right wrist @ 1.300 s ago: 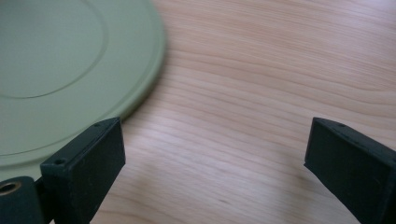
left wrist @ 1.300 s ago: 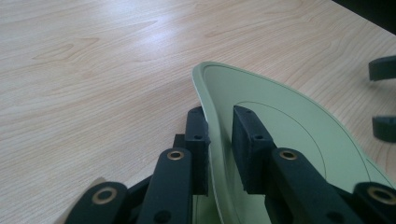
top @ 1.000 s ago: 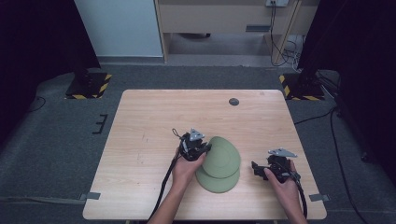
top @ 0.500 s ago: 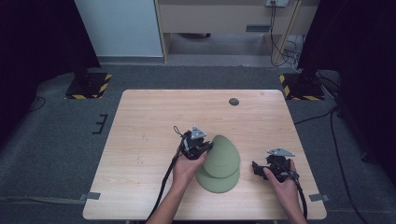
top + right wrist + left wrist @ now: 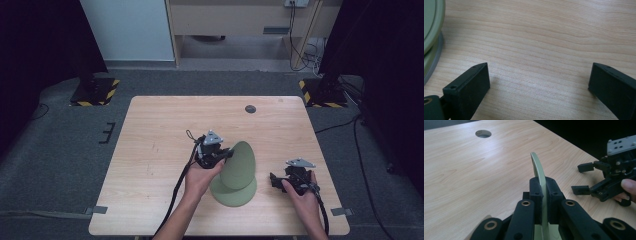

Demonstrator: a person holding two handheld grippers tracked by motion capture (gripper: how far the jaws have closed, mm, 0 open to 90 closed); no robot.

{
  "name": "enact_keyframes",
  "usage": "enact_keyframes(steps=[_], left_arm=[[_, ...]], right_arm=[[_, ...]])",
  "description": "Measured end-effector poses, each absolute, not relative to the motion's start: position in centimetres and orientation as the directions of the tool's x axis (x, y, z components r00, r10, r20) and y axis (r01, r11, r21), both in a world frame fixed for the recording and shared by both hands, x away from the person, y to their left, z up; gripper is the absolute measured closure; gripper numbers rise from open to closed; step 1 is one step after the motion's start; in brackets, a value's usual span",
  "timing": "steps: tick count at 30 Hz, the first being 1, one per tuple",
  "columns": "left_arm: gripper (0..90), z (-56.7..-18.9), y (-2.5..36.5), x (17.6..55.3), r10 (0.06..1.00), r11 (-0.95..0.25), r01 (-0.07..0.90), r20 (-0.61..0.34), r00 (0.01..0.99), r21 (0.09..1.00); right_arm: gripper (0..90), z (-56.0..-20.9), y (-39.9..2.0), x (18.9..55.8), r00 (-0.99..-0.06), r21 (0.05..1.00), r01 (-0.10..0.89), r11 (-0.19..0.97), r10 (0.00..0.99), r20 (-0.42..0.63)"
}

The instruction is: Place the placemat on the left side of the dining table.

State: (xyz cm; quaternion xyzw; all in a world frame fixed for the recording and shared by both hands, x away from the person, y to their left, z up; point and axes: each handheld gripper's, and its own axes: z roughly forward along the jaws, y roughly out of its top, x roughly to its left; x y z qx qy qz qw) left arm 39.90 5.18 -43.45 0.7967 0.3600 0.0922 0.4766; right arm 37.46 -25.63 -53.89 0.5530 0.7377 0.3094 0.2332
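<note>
High view: my left gripper [image 5: 214, 151] clenched on rim of tilted green plate [image 5: 239, 164], lifted off second plate [image 5: 235, 191] flat on desk [image 5: 150, 150]; right gripper [image 5: 295, 179] just right.

Left gripper view: plate edge-on between my jaws.

Right gripper view: my jaws spread, empty; plates at left.

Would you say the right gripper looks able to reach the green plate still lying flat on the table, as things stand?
Probably yes. The right gripper is open and beside the flat plate, with bare table between them. The left gripper holds the other plate tilted up above it, off to the far side.
</note>
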Motion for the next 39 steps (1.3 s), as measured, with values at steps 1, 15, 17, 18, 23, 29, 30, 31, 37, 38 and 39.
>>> enact_keyframes(steps=[1, 15, 17, 18, 23, 29, 30, 31, 37, 38, 39], left_arm=[[85.3, -43.1, 5.0, 39.8, 0.656, -0.288, 0.481, -0.195, 0.729, 0.828], [85.4, -41.1, 3.9, 39.6, 0.627, -0.284, 0.451, -0.192, 0.755, 0.846], [85.4, -40.9, 3.9, 39.6, 0.629, -0.285, 0.445, -0.184, 0.755, 0.849], [85.4, -40.8, 3.9, 39.7, 0.632, -0.285, 0.442, -0.180, 0.754, 0.850], [85.4, -40.4, 4.6, 40.1, 0.648, -0.248, 0.450, -0.198, 0.735, 0.858], [85.4, -39.8, 5.1, 40.6, 0.668, -0.231, 0.451, -0.197, 0.718, 0.862], [85.3, -39.7, 5.1, 40.7, 0.673, -0.227, 0.451, -0.196, 0.714, 0.863], [85.4, -39.6, 5.2, 40.8, 0.677, -0.227, 0.450, -0.192, 0.711, 0.864], [85.4, -39.5, 5.7, 41.5, 0.704, -0.215, 0.455, -0.186, 0.686, 0.864], [85.4, -39.5, 5.8, 41.6, 0.708, -0.216, 0.456, -0.182, 0.682, 0.863], [85.4, -39.5, 6.1, 41.8, 0.715, -0.217, 0.455, -0.176, 0.676, 0.864]], right_arm=[[3.7, -53.9, -25.6, 37.5, -0.280, 0.714, 0.672, 0.197, 0.960, -0.002], [3.5, -53.9, -25.6, 37.5, -0.279, 0.714, 0.672, 0.197, 0.960, -0.002], [3.5, -53.9, -25.6, 37.5, -0.279, 0.714, 0.672, 0.197, 0.960, -0.002], [3.5, -53.9, -25.6, 37.5, -0.279, 0.714, 0.672, 0.197, 0.960, -0.002], [3.4, -53.9, -25.6, 37.5, -0.279, 0.714, 0.672, 0.197, 0.960, -0.002], [3.3, -53.9, -25.6, 37.5, -0.279, 0.714, 0.672, 0.197, 0.960, -0.002], [3.2, -53.9, -25.6, 37.5, -0.280, 0.714, 0.672, 0.197, 0.960, -0.002], [3.2, -53.9, -25.6, 37.5, -0.279, 0.714, 0.672, 0.197, 0.960, -0.002], [3.2, -53.9, -25.6, 37.5, -0.279, 0.714, 0.672, 0.197, 0.960, -0.002], [3.2, -53.9, -25.6, 37.5, -0.280, 0.714, 0.672, 0.197, 0.960, -0.002], [3.2, -53.9, -25.6, 37.5, -0.280, 0.714, 0.672, 0.197, 0.960, -0.002]])
